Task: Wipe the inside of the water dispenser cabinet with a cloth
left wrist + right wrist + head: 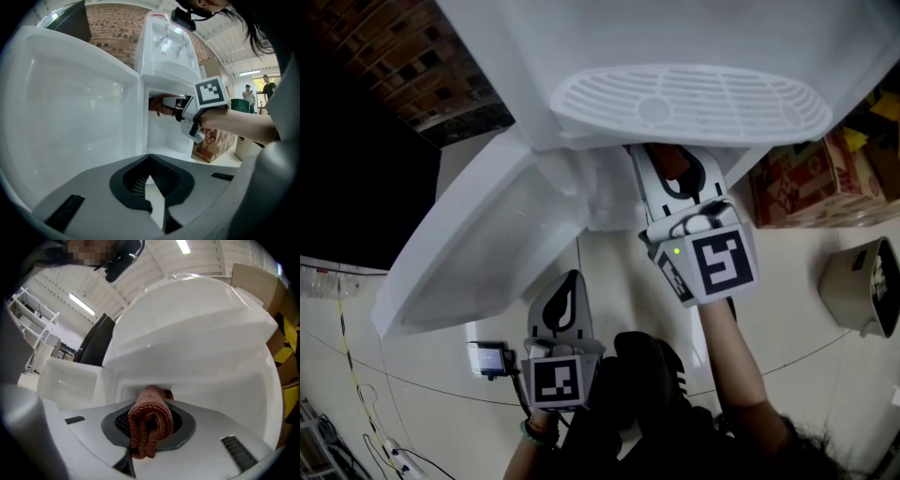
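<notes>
One white water dispenser [694,37] stands before me, its cabinet door [478,253] swung open. My right gripper [667,176] reaches into the cabinet [164,136], with the jaws clamped on a folded reddish cloth [149,420]. My left gripper [566,298] is outside near the door, jaws together on nothing.

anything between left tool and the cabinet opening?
Nothing: left gripper view shows a bare stretch from left tool to cabinet opening. The door stands beside it.
</notes>
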`<state>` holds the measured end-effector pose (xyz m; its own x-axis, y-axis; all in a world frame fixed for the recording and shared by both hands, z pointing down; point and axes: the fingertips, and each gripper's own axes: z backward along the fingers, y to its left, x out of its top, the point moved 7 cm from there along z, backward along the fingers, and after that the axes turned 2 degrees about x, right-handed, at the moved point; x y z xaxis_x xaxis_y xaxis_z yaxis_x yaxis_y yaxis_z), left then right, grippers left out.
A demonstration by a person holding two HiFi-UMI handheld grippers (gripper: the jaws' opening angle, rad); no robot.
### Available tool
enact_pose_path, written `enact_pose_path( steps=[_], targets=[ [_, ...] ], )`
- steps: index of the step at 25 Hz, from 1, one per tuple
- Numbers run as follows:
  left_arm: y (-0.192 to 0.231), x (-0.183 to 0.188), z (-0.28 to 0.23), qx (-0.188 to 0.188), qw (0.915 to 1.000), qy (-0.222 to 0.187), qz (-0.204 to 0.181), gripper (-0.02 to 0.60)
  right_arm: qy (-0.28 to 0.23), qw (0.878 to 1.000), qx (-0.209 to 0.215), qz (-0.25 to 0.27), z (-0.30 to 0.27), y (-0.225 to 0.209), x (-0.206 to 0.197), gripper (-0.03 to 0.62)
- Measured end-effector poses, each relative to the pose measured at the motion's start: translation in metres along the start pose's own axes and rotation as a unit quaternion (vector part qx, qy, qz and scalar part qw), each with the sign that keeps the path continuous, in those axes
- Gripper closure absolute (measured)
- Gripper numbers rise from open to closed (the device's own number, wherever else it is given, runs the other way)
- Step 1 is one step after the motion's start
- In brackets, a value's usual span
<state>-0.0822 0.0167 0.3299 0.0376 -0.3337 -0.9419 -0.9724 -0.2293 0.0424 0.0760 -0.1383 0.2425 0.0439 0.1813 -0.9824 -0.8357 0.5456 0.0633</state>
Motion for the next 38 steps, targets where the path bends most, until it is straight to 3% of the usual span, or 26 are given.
enact_pose_path(
  steps=[4, 9, 17, 21, 25, 29, 33, 35, 38],
  targets=[
    [0.001, -0.001, 0.0, 0.001, 1.0, 0.001, 0.002, 0.578, 0.003, 1.0, 0.028, -0.01, -0.006, 0.015, -0.002, 0.522],
    [0.003, -0.001, 0.004, 0.002, 1.0, 0.003, 0.006, 0.578, 0.085, 0.995, 0.044, -0.023, 0.0, 0.029, -0.065, 0.522],
    [0.002, -0.004, 0.008, 0.003, 1.0, 0.004, 0.003, 0.578, 0.23, 0.97, 0.065, -0.046, 0.022, 0.044, -0.167, 0.522],
    [0.003, -0.005, 0.009, 0.004, 1.0, 0.005, 0.006, 0.577, 0.261, 0.961, 0.08, -0.046, 0.026, 0.054, -0.179, 0.521],
    [0.002, -0.006, 0.011, 0.003, 1.0, 0.007, 0.005, 0.578, 0.221, 0.973, 0.055, -0.044, 0.02, 0.035, -0.156, 0.522],
    [0.005, -0.007, 0.011, 0.006, 0.9999, 0.009, 0.007, 0.578, 0.133, 0.99, 0.018, -0.036, -0.001, 0.006, -0.094, 0.522],
    [0.004, -0.008, 0.012, 0.004, 0.9999, 0.009, 0.005, 0.577, 0.068, 0.997, 0.005, -0.021, -0.021, -0.009, -0.047, 0.522],
    [0.004, -0.008, 0.013, 0.004, 0.9999, 0.009, 0.006, 0.578, 0.066, 0.998, 0.007, -0.021, -0.035, -0.012, -0.046, 0.522],
    [0.005, -0.009, 0.015, 0.006, 0.9999, 0.01, 0.008, 0.577, 0.104, 0.994, 0.021, -0.025, -0.052, -0.006, -0.072, 0.522]
  ],
)
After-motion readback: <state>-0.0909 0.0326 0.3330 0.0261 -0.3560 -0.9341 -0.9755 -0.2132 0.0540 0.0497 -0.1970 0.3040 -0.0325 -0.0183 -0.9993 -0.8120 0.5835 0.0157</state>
